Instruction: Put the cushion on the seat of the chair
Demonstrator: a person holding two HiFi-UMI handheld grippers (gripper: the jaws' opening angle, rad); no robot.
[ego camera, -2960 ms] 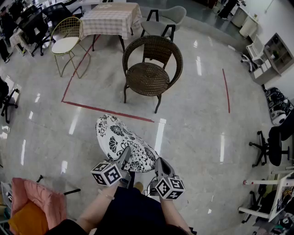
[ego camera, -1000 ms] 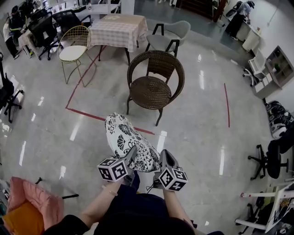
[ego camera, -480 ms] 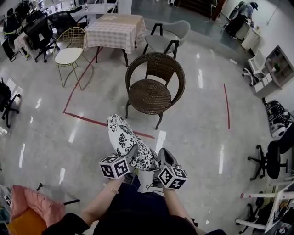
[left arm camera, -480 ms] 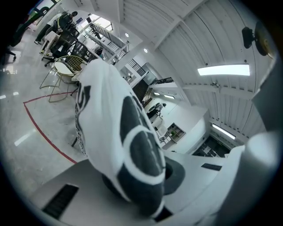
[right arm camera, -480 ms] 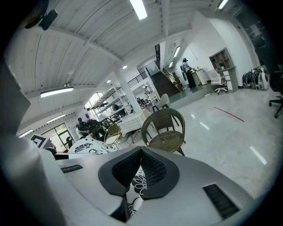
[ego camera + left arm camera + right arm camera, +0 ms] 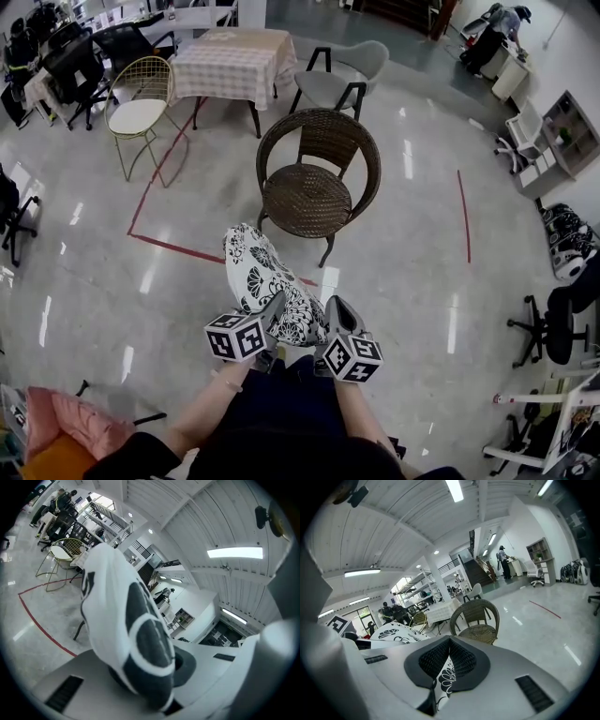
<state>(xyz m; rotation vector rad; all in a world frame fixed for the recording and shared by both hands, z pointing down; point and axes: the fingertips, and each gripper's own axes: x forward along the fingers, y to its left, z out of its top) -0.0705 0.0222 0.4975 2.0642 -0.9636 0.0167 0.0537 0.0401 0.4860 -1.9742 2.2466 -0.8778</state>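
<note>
A white cushion (image 6: 265, 284) with a black floral print hangs in the air in front of me, short of the brown wicker chair (image 6: 319, 192). My left gripper (image 6: 273, 312) is shut on its near left edge. My right gripper (image 6: 328, 316) is shut on its near right edge. In the left gripper view the cushion (image 6: 133, 630) fills the centre, pinched at the left gripper (image 6: 157, 681). In the right gripper view a thin fold of the cushion (image 6: 444, 677) sits between the dark pads (image 6: 464, 663), and the wicker chair (image 6: 478, 620) stands ahead with its seat bare.
Behind the wicker chair are a checked-cloth table (image 6: 234, 52), a gold wire chair (image 6: 136, 94) and a grey armchair (image 6: 342, 66). Red tape lines (image 6: 183, 247) mark the glossy floor. Office chairs (image 6: 553, 314) and shelves (image 6: 562, 122) stand at the right. Pink cloth (image 6: 70, 422) lies lower left.
Both grippers have carried the cushion forward, and the wicker chair stands nearer to it. The grip on the cushion is the same.
</note>
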